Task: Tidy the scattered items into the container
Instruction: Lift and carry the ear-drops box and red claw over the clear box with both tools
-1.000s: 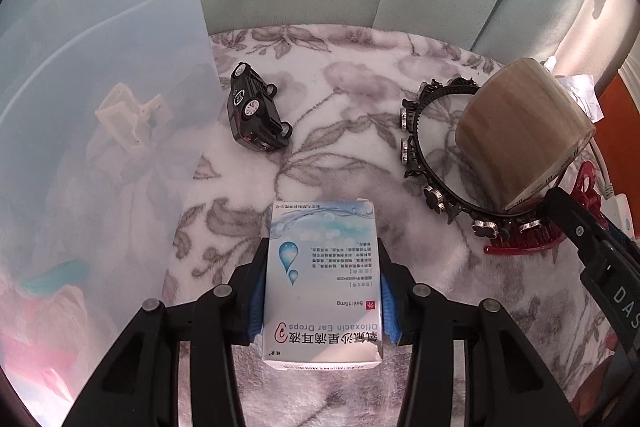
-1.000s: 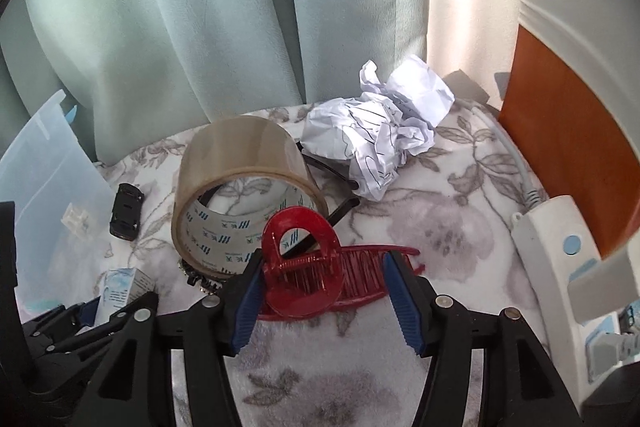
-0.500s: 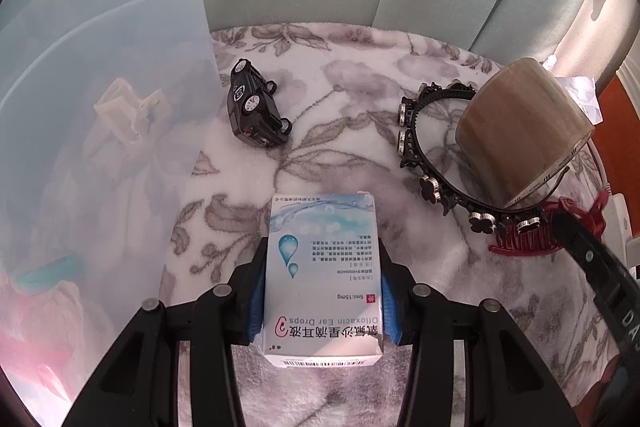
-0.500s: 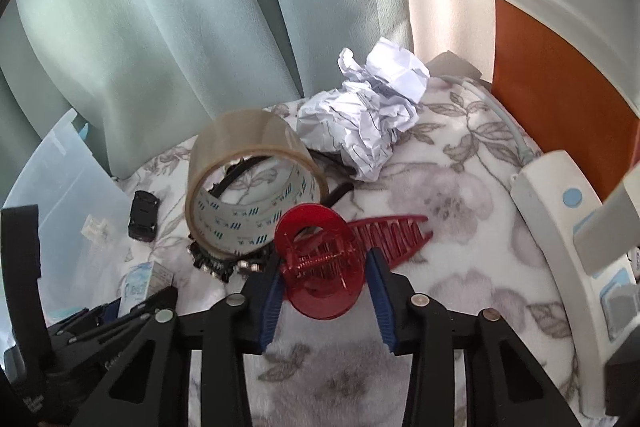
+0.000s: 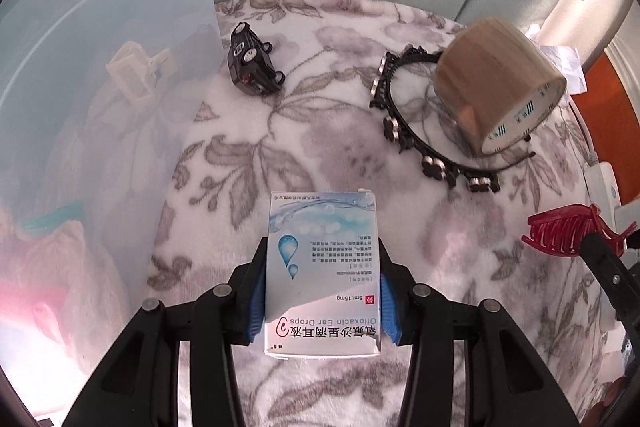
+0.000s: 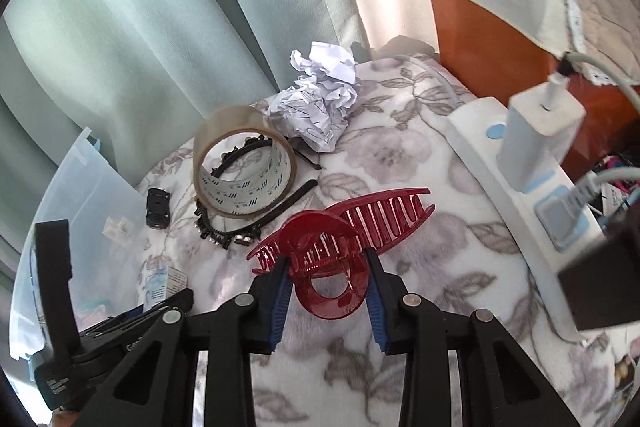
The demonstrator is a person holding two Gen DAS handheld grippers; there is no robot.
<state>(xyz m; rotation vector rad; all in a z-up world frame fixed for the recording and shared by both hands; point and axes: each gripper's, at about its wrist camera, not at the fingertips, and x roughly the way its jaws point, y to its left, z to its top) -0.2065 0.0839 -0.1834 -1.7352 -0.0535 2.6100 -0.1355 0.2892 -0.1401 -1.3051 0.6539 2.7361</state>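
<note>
1. Since the earlier frame, the right gripper point(image 6: 326, 291) has been closing its jaws and now clamps the red plastic hair claw point(image 6: 340, 239), lifted off the floral blanket point(image 6: 400, 167).
2. Translucent plastic container point(image 5: 100, 75) sits far left.
3. Left gripper point(image 5: 322, 291) clamps the blue-white ear-drops box point(image 5: 322, 267).

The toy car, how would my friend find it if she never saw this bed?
Find the see-through plastic container on the flowery blanket. Right beside its wall lies the toy car. It is small, black, tipped on its side with wheels showing, unlike the round beaded headband nearby.
</note>
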